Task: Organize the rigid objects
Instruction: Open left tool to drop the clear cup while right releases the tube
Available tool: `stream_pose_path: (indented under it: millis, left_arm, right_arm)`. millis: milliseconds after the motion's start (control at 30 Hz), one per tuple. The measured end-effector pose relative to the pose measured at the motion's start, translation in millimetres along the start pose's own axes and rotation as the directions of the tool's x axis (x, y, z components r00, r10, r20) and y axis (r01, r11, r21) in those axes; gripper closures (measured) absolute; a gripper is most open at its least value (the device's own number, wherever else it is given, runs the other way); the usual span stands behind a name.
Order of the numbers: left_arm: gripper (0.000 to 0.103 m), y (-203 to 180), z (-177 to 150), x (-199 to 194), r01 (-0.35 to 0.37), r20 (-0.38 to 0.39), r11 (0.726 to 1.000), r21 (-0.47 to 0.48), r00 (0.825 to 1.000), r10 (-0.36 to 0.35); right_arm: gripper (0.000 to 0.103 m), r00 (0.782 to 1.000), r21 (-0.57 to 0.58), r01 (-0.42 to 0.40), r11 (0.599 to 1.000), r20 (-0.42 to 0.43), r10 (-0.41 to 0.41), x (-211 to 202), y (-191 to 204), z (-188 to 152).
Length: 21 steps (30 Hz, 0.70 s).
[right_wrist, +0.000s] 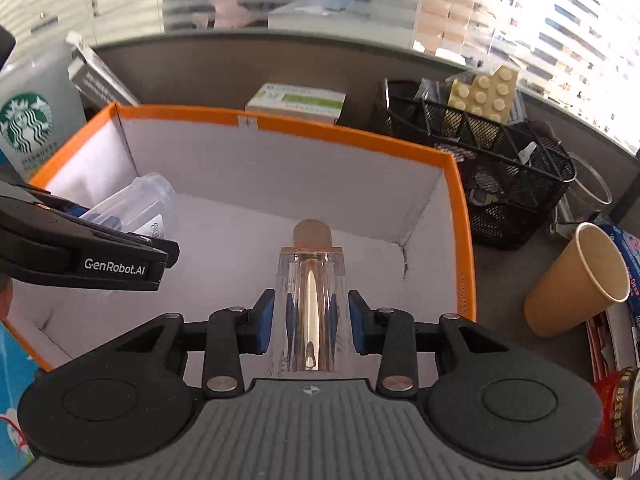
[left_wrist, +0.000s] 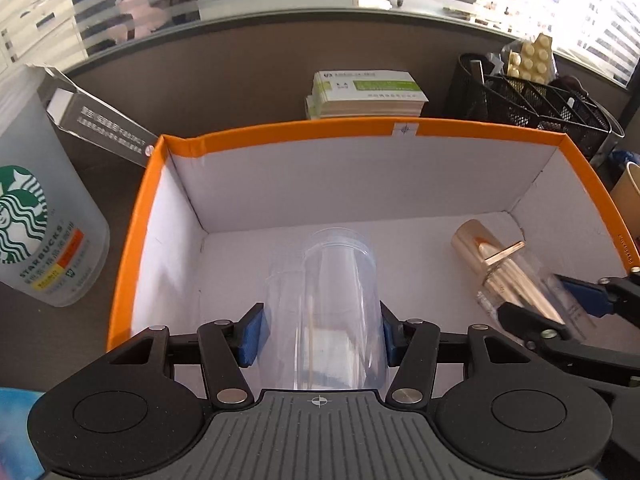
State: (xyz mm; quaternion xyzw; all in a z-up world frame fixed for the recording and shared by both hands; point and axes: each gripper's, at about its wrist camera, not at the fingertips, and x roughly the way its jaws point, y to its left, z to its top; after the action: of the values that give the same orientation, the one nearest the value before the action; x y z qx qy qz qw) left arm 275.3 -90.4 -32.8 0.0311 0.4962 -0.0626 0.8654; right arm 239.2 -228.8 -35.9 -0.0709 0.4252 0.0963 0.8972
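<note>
My left gripper (left_wrist: 322, 330) is shut on a clear plastic jar (left_wrist: 336, 280), held over the floor of an orange-rimmed white box (left_wrist: 280, 130). In the right wrist view the same jar (right_wrist: 136, 204) shows at the left behind the left gripper's black arm (right_wrist: 84, 252). My right gripper (right_wrist: 312, 322) is shut on a clear bottle with a rose-gold cap (right_wrist: 312, 272), also inside the orange box (right_wrist: 352, 136). That bottle (left_wrist: 504, 264) and the right gripper (left_wrist: 560, 304) appear at the right of the left wrist view.
A frosted Starbucks cup (left_wrist: 36, 216) and a grey carton (left_wrist: 100, 120) stand left of the box. Behind it lie stacked green-white packets (left_wrist: 366, 92). A black mesh organiser (right_wrist: 496, 160) with a cream brick plate (right_wrist: 484, 96) and a brown paper cup (right_wrist: 576, 280) stand at the right.
</note>
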Motion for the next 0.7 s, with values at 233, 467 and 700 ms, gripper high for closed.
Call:
stream_pose_path:
  millis: [233, 467, 700]
  left_arm:
    - [0.05, 2, 1, 9, -0.014, -0.065, 1.0, -0.022, 0.998, 0.013]
    - [0.049, 3, -3, 22, -0.033, -0.111, 0.999, -0.035, 0.993, 0.029]
    - [0.027, 4, -1, 17, -0.037, -0.101, 0.998, -0.042, 0.994, 0.032]
  right_arm:
    - [0.068, 0.999, -0.022, 0.003, 1.0, -0.046, -0.004, 9, 1, 2]
    - [0.068, 0.994, -0.036, -0.011, 0.999, -0.113, 0.007, 17, 1, 2]
    - [0.055, 0.993, -0.04, -0.032, 0.999, -0.116, 0.027, 15, 2, 2]
